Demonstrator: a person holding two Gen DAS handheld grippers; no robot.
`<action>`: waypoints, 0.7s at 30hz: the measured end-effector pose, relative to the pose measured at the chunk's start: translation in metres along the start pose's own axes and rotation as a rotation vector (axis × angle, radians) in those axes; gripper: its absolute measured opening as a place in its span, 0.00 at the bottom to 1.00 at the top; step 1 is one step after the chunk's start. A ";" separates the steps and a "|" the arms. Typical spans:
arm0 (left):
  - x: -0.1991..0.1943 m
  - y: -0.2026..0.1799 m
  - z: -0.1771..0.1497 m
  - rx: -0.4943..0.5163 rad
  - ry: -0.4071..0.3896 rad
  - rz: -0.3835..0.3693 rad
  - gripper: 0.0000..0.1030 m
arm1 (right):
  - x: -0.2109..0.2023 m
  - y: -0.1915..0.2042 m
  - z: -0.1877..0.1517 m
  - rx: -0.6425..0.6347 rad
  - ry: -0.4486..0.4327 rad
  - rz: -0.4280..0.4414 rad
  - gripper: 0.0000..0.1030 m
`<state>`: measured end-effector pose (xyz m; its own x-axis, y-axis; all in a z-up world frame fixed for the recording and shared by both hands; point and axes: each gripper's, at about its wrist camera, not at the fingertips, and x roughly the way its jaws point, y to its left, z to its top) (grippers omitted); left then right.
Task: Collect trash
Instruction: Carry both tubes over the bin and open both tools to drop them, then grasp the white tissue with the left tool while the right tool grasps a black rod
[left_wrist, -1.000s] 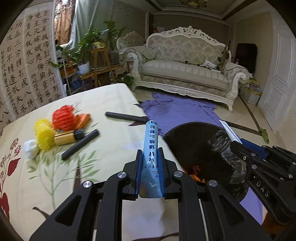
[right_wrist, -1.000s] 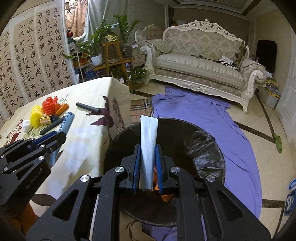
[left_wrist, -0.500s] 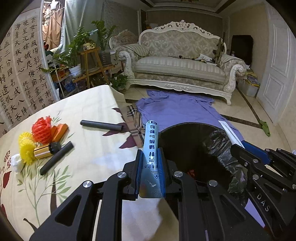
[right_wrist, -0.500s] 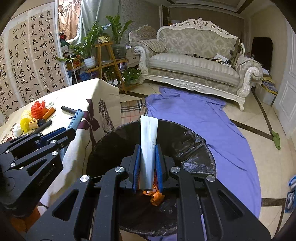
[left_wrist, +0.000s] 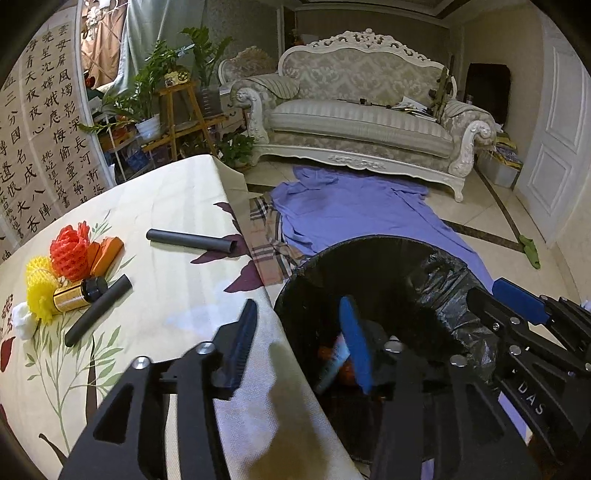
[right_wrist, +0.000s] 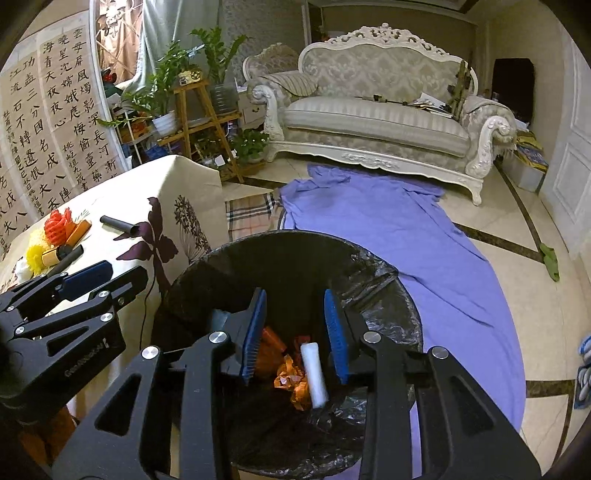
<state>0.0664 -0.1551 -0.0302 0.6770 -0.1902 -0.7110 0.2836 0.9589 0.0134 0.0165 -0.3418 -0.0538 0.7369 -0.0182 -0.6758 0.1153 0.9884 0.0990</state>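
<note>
Left gripper (left_wrist: 299, 341): jaws just opened, nothing between; blue tube (left_wrist: 334, 360) lying inside black-lined bin (left_wrist: 436, 273) beside table (left_wrist: 177, 206).
Right wrist view: right gripper (right_wrist: 295, 332) jaws just opened, apart, empty; white tube (right_wrist: 314, 373) on orange wrappers (right_wrist: 291, 380) in bin.

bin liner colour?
Black, glossy plastic bin liner; shows best in the right wrist view.

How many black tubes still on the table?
2. One black tube lies near the table's far edge; the other black tube lies diagonally beside the gold bottle. Nearer parts of the table are hidden behind the grippers.
</note>
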 end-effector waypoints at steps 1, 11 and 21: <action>-0.002 0.002 -0.001 -0.007 -0.004 0.002 0.54 | -0.001 0.000 0.000 -0.001 -0.001 0.000 0.32; -0.019 0.043 -0.010 -0.069 -0.003 0.069 0.62 | 0.000 0.030 0.007 -0.042 0.004 0.081 0.34; -0.038 0.122 -0.023 -0.173 -0.001 0.204 0.66 | 0.018 0.101 0.032 -0.150 0.016 0.214 0.34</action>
<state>0.0597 -0.0257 -0.0176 0.7092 0.0109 -0.7050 0.0207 0.9991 0.0362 0.0626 -0.2467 -0.0329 0.7230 0.1949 -0.6627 -0.1429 0.9808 0.1325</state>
